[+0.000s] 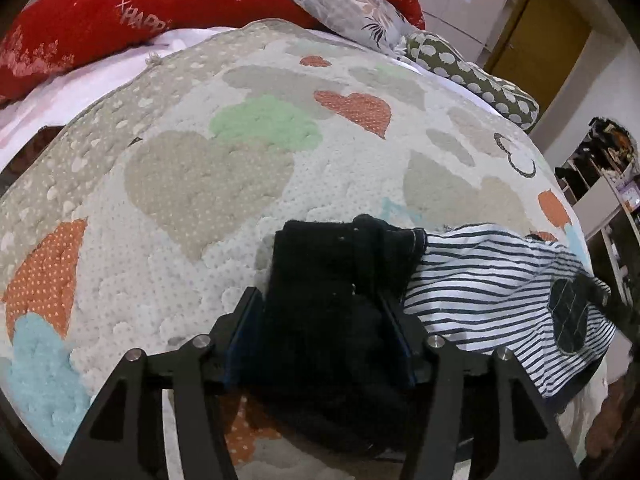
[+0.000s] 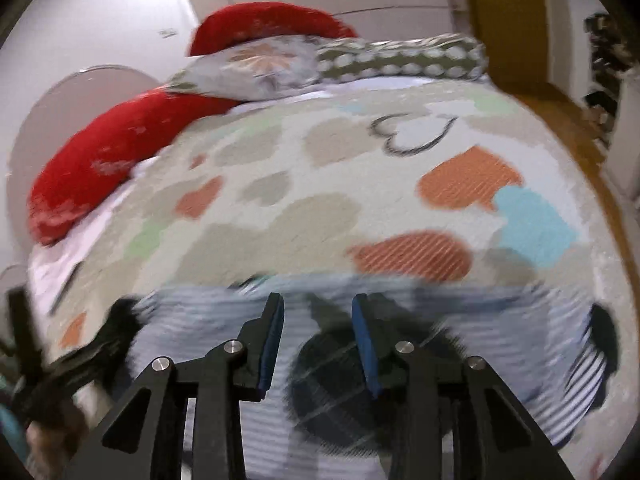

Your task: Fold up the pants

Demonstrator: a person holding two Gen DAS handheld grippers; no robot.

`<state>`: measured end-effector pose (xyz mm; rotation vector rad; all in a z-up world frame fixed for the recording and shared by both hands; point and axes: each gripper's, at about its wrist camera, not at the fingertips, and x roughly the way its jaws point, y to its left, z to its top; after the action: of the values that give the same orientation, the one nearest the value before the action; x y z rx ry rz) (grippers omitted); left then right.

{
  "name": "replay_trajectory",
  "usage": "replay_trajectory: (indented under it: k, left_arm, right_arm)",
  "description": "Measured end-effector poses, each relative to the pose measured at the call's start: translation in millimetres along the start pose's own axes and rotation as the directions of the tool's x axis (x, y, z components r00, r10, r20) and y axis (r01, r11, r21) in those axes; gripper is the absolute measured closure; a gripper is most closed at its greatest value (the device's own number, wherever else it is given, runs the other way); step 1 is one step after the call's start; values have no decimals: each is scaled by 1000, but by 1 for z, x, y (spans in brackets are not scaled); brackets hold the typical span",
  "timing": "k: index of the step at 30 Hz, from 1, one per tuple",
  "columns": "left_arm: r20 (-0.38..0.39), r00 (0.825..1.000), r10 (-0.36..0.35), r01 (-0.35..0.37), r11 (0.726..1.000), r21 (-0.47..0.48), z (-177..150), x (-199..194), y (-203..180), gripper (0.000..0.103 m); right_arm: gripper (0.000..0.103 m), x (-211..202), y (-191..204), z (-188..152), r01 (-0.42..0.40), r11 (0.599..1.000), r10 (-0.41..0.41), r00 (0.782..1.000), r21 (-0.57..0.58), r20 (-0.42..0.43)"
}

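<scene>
The pants [image 1: 340,280] are a dark, almost black bundle folded into a thick stack on the heart-patterned bedspread [image 1: 200,168]. In the left wrist view my left gripper [image 1: 320,300] has its fingers on either side of the stack, and the dark cloth fills the gap between the pads. A striped navy-and-white garment [image 1: 500,280] lies right beside the pants. In the blurred right wrist view my right gripper [image 2: 318,312] is open and empty above that striped garment [image 2: 460,320], over its dark round patch [image 2: 332,380].
Red pillows [image 1: 100,20], a floral pillow [image 1: 344,4] and a green dotted pillow [image 1: 476,76] lie at the head of the bed. A yellow door [image 1: 540,44] and cluttered shelves [image 1: 608,184] stand to the right. The bed's right edge [image 2: 592,200] drops to a wooden floor.
</scene>
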<state>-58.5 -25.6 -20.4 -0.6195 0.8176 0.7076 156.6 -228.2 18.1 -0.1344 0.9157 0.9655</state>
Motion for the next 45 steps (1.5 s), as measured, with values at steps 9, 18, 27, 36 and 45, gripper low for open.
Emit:
replay_trajectory:
  k: [9,18,27,36,45]
  left_arm:
    - [-13,999,-41,41,999,-36,2,-18,5,45]
    - [56,990,-131,123,984,125,-10,-60,-59,44]
    - [-10,994,108,-100,947,305,-40,-30,-74,35]
    - [156,978,140,-185,928,324,-31,-104,-104,26]
    - [235,960,152,-245,863,443,-52,-131,-148,25]
  right_arm:
    - [69,-48,-108,-56,173,961,-183,983,218,27]
    - [64,-87,-75,-60,106,983,-127,982,152,137]
    - [64,-53,-58,-88,156,987,-157,987,48,19]
    - [51,-109,-76,-86,139,980,-163,973,145,166]
    - [51,-108,-69,-106,114,984,-133,981,137,140]
